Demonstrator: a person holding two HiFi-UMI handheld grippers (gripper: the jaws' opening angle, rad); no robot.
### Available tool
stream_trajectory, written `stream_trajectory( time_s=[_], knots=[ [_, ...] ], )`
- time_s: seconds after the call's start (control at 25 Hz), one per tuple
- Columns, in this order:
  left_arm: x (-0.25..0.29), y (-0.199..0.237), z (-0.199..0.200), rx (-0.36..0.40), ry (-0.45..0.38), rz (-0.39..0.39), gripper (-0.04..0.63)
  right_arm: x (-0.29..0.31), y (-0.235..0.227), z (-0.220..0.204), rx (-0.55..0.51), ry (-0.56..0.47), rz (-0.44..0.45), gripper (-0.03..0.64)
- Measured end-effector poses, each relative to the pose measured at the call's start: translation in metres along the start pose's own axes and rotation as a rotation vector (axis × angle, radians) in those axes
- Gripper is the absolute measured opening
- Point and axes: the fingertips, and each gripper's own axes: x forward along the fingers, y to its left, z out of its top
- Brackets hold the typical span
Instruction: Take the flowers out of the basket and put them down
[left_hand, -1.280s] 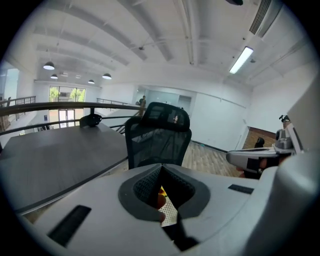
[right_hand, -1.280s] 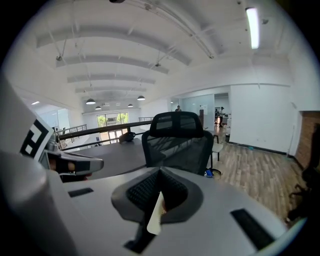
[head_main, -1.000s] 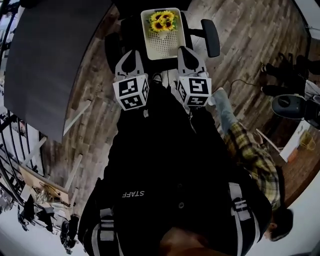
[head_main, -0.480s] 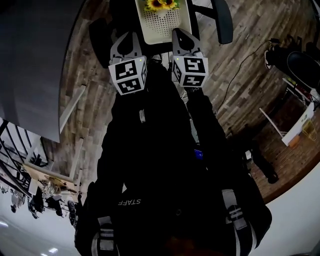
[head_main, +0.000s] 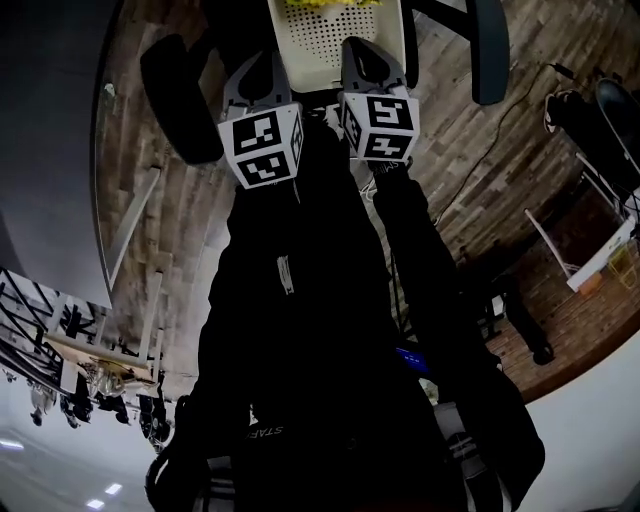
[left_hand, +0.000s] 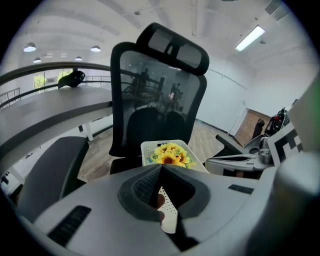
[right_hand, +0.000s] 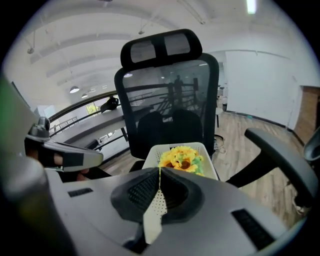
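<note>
Only one legible word: "STAFF", in pale capitals, printed on the dark jacket (head_main: 300, 330) low in the head view, seen upside down there. Black-and-white square code patterns, without letters or digits, on the left marker cube (head_main: 262, 148) and the right marker cube (head_main: 380, 127). Nothing else legible in either gripper view.

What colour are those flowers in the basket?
Flowers: yellow, dark centres; clearest in right gripper view.
</note>
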Motion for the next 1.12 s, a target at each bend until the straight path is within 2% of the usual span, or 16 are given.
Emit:
stream_trajectory(
  time_s=[0.24,0.32,0.56,0.88,0.96,1.08,1.12],
  knots=[
    [0.041,0.003,-0.016,-0.006,-0.002,-0.012,-0.002,0.047,-0.018,-0.031,0.004,0.036,-0.015,0.020],
    [0.053,0.006,-0.019,-0.013,-0.005,-0.014,-0.002,0.063,-0.023,-0.041,-0.001,0.055,-0.020,0.069],
    [0.094,0.018,-0.031,-0.012,0.016,-0.018,-0.002,0.109,-0.035,-0.059,-0.003,0.090,-0.027,0.130],
    [0.126,0.029,-0.033,-0.003,0.055,-0.022,-0.002,0.140,-0.048,-0.075,-0.003,0.130,-0.060,0.160],
    [0.130,0.032,-0.035,-0.001,0.061,-0.023,-0.002,0.146,-0.050,-0.082,-0.003,0.138,-0.074,0.184],
    [0.135,0.036,-0.035,0.003,0.062,-0.025,-0.002,0.160,-0.050,-0.092,0.001,0.157,-0.083,0.290],
    [0.137,0.036,-0.034,0.005,0.062,-0.027,-0.002,0.164,-0.052,-0.094,0.005,0.161,-0.082,0.301]
  ],
)
